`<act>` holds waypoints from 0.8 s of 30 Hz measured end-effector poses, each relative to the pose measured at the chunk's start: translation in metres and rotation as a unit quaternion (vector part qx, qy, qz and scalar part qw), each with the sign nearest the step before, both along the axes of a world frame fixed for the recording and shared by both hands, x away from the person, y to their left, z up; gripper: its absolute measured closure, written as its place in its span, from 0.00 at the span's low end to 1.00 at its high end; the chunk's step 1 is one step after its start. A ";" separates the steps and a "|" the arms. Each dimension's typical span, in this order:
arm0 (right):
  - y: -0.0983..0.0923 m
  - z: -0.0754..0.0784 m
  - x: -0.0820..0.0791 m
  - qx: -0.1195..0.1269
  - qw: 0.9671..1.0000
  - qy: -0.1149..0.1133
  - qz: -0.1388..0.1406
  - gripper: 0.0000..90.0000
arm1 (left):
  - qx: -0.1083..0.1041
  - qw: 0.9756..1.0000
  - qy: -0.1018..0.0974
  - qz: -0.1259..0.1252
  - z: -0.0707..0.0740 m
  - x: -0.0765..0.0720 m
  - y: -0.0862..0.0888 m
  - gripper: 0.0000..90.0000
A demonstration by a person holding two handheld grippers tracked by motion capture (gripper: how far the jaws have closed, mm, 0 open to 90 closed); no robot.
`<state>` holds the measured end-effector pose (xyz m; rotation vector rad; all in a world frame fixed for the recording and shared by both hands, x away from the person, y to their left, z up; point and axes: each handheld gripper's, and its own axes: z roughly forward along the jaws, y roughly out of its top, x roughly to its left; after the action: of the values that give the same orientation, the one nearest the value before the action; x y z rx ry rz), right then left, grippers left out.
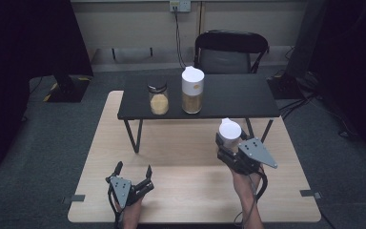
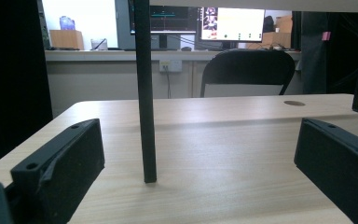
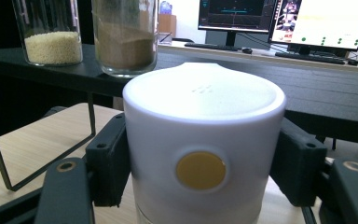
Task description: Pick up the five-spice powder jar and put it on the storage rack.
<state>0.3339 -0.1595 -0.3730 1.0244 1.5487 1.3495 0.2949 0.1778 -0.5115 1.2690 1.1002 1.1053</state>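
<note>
- From above, we hold a white-lidded jar (image 1: pixel 230 132) upright in our right gripper (image 1: pixel 228 143), jaws clamped on its sides. The black shelf (image 1: pixel 228 98) lies at twelve o'clock, its edge just beyond; a lidded jar (image 1: pixel 192 90) and an open jar (image 1: pixel 158 99) stand there at eleven.
- Our left gripper (image 1: pixel 133 172) rests on the table (image 1: pixel 181 157) at nine o'clock of the right, wide open, holding nothing.
- Left gripper view: a shelf leg (image 2: pixel 145 93) stands at twelve.
- Right gripper view: the shelf lip crosses behind the lid, so we judge the jar must rise to clear it.
</note>
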 end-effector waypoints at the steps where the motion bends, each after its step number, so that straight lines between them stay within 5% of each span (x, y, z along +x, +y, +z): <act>1: 0.000 0.001 0.000 0.001 1.000 -0.001 -0.001 0.34 | 0.000 1.000 0.000 0.000 0.000 0.000 0.000 0.01; 24: -0.003 0.031 0.006 0.005 1.000 0.000 -0.001 0.34 | 0.000 1.000 0.000 0.001 0.000 0.000 0.000 0.01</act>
<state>0.3400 -0.1624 -0.3421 1.0303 1.5422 1.3569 0.2949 0.1778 -0.5115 1.2686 1.1015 1.1067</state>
